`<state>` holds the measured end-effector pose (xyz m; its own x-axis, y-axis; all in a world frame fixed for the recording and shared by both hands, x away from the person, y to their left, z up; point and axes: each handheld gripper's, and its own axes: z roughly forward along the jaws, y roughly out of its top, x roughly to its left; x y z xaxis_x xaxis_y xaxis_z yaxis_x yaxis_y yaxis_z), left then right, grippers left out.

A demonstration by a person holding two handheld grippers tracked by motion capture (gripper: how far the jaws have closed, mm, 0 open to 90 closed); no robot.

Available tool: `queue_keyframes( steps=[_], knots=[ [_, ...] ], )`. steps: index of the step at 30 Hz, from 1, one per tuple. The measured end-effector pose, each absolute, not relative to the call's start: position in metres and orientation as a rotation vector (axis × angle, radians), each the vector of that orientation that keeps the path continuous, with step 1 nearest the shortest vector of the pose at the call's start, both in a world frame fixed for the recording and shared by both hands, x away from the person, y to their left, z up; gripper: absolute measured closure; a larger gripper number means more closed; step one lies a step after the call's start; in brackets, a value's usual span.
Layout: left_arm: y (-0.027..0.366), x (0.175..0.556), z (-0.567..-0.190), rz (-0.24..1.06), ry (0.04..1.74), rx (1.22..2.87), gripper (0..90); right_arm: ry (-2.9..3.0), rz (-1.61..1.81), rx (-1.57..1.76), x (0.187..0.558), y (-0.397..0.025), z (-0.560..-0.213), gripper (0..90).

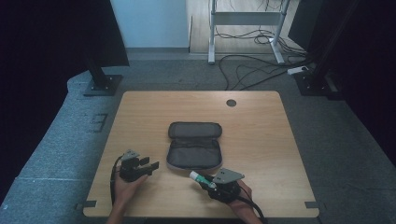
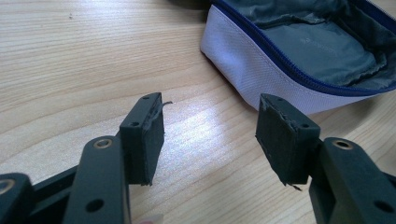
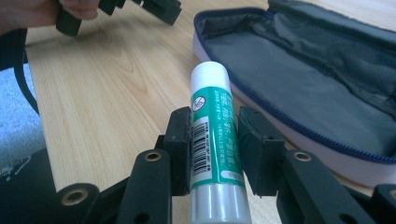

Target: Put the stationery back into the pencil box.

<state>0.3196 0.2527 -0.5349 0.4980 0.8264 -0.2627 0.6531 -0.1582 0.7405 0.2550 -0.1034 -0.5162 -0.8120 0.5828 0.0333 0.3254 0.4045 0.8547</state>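
Between the jaws of the right gripper [image 3: 215, 154] sits one glue stick [image 3: 212, 126], clamped at its green label with the white cap pointing away from the hand. That label carries a barcode, a small round no-symbol and lines of white print too small to read; no brand name can be made out. In the high view the right gripper [image 1: 206, 182] holds the stick [image 1: 201, 178] low over the wooden table [image 1: 261, 140], just beside the near right corner of the pouch [image 1: 194, 145].

One pouch lies at the middle of the table, unzipped and spread flat in two halves, with grey lining, a blue zip edge and a pale outer wall. A faint imprint shows on the lining in the left gripper view [image 2: 317, 44], but it cannot be read.

The left gripper [image 1: 148, 166] rests near the table's near left part, jaws spread apart with nothing between them; its own view shows bare wood between the worn black pads [image 2: 147, 135] and the pouch [image 2: 261, 70] close ahead.

Counted: two grippers, one glue stick, one pouch, and one dark round hole [image 1: 231, 102] in the tabletop near the far edge.
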Motion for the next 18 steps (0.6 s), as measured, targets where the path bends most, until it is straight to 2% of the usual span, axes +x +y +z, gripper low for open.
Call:
queue_keyframes(
  steps=[18],
  knots=[
    [0.254, 0.320, -0.534, 0.251, 1.226, 1.877, 41.7, 2.312, 1.427, 0.777, 0.277, -0.102, -0.490, 65.1]
  ],
)
